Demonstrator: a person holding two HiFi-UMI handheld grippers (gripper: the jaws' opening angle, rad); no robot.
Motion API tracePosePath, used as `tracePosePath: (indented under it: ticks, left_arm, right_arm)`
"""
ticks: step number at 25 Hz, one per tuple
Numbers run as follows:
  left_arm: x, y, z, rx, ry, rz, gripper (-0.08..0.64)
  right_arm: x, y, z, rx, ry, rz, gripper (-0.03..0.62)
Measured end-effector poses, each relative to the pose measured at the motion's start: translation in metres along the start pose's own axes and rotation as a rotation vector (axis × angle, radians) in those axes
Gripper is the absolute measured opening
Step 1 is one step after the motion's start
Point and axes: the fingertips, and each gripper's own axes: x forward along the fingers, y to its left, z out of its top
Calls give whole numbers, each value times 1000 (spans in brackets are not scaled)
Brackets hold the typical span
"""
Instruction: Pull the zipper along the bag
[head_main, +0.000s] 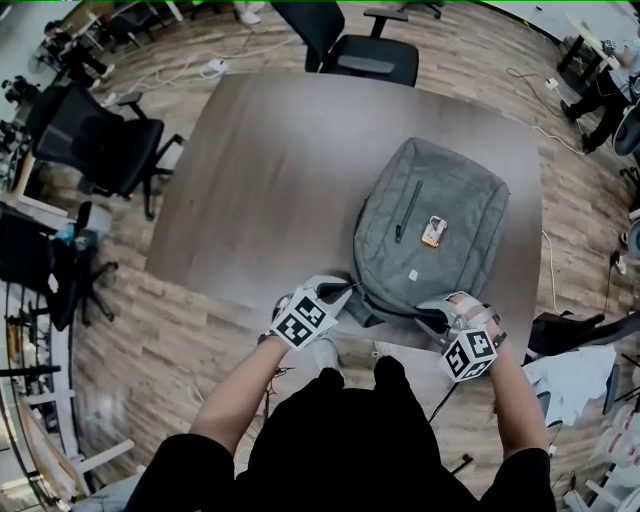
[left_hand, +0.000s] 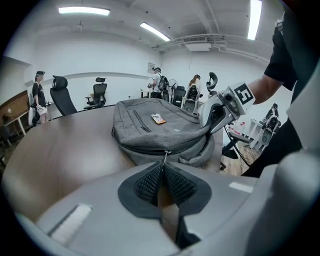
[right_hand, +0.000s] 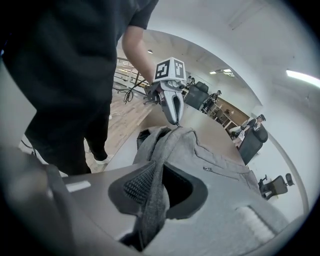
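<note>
A grey backpack (head_main: 430, 215) lies flat on the brown table (head_main: 270, 180), its bottom end at the near edge. My left gripper (head_main: 345, 288) is at the bag's near left corner. In the left gripper view the small metal zipper pull (left_hand: 165, 156) runs from the bag (left_hand: 155, 125) in between the pads, and the left gripper (left_hand: 163, 172) is shut on it. My right gripper (head_main: 432, 318) is at the near right corner. The right gripper (right_hand: 155, 185) pinches a fold of the bag's grey fabric (right_hand: 156, 150). The left gripper (right_hand: 176, 120) shows beyond it.
A small orange and white tag (head_main: 433, 231) lies on top of the bag. Black office chairs stand at the table's far side (head_main: 360, 50) and to the left (head_main: 100, 145). Several people stand far off (left_hand: 159, 82). Cables and a white cloth (head_main: 575, 375) lie on the floor at right.
</note>
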Motion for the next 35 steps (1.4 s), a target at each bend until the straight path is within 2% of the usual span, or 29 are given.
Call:
tracePosePath:
  ticks: [2,4,6,8,11,16,19,22,25,28,30,35]
  left_arm:
    - [2,-2,2,17,10,1,28]
    - [2,-2,2,16,11,3,26]
    - [0,-1,1,12,10,10,26]
    - [-2,-2,2,16,6,15,26]
    - [-2,-5,6,34,1,17,26]
    - [-3,-4,11,64,-1,38,26]
    - [-2,-4,12,87,-6,45,26]
    - [-4,-5,13,88,-27,42,26]
    - [-3,-3,15,86,-40,56,26]
    - [0,-1,14,111,-27,76,26]
    - [1,0,12,115,-22,70,26]
    - [2,2,1,56,-27,39,31]
  right_arm:
    - [-4,-4,0,110,-5,3,61]
    - [-10,-13,7,250,-35,-20,97]
    - [-16,-27,22,411,-114,-62,144]
    - [-18,-41,41,560,-193,-96,144]
    - [-2,-52,66,676,-202,-105,179]
    - [41,-65,80,707,-93,-145,193]
    - [59,-68,76,783,-42,-96,193]
    - [71,-61,66,810,67,-47,193]
    - [78,-55,59,787,154,-31,136]
    - [78,-55,57,731,195,-60,90]
    - [77,-52,56,677,223,-79,77]
    - [68,-34,52,547,257,-80,64]
